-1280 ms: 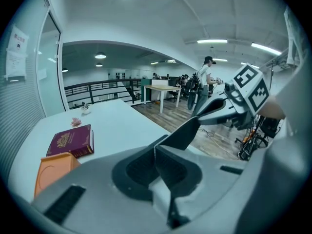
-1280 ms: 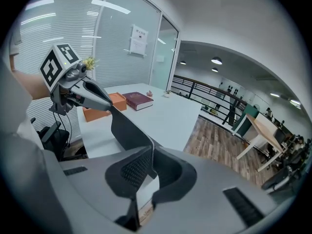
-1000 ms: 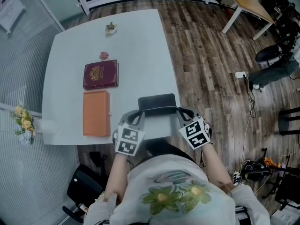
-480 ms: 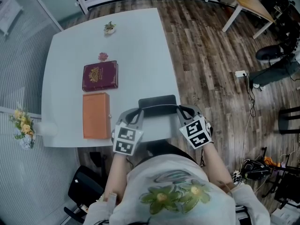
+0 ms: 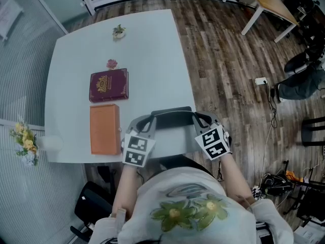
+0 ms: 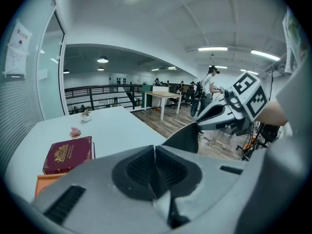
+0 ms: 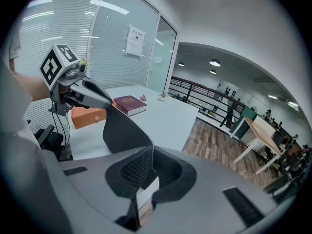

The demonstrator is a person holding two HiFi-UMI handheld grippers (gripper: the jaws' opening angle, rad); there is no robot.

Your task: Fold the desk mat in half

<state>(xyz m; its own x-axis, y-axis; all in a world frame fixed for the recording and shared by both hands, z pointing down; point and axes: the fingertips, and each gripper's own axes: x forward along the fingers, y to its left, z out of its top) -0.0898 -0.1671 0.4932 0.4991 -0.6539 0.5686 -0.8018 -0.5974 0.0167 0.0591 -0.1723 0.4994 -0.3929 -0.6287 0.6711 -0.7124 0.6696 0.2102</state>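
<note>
Dark grey, the desk mat (image 5: 171, 115) sits at the near right edge of the white table (image 5: 147, 50), its near side lifted. Your left gripper (image 5: 150, 123) is pinched closed on the mat's left corner, your right gripper (image 5: 196, 121) on its right corner. The maroon book (image 5: 108, 85) and orange box (image 5: 104, 128) lie left of the mat.

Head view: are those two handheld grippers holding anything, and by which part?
Yes: the dark flexible desk mat. The left gripper and right gripper each pinch one end of its lifted edge.
</note>
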